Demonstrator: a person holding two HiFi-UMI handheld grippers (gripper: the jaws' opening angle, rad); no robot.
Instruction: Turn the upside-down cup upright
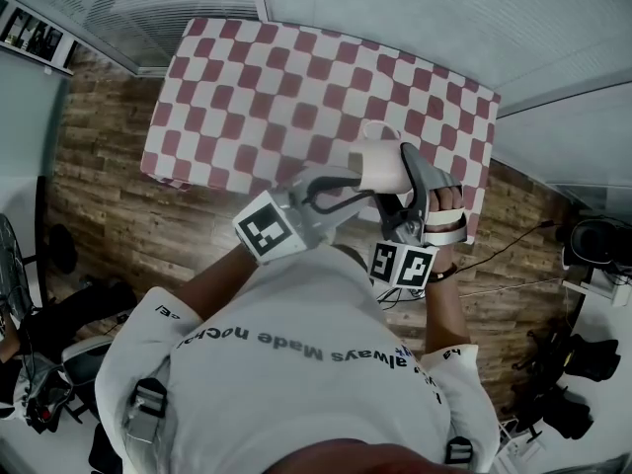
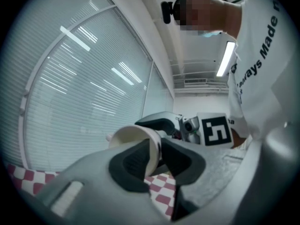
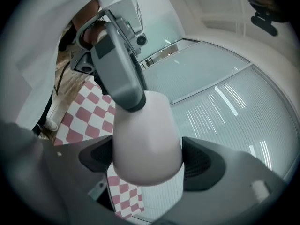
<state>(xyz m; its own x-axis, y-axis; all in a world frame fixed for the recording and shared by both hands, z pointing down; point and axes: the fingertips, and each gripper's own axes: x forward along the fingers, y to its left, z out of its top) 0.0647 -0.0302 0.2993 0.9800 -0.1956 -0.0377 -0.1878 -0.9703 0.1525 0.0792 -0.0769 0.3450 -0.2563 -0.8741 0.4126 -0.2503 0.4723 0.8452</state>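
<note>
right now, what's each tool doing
left tool: astride the cup rim, grip cannot be told
right tool: closed on the cup

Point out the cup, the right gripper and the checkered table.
cup (image 3: 146,125), right gripper view, on its side wall
right gripper (image 3: 150,162), right gripper view, midway between its fingertips
checkered table (image 1: 257,87), head view, on a bare part of its top

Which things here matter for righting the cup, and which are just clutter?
For the job: cup, gripped by the left gripper at its rim and the right gripper round its body; checkered table.

Lying about: fan, floor cable, black gear on the floor.
</note>
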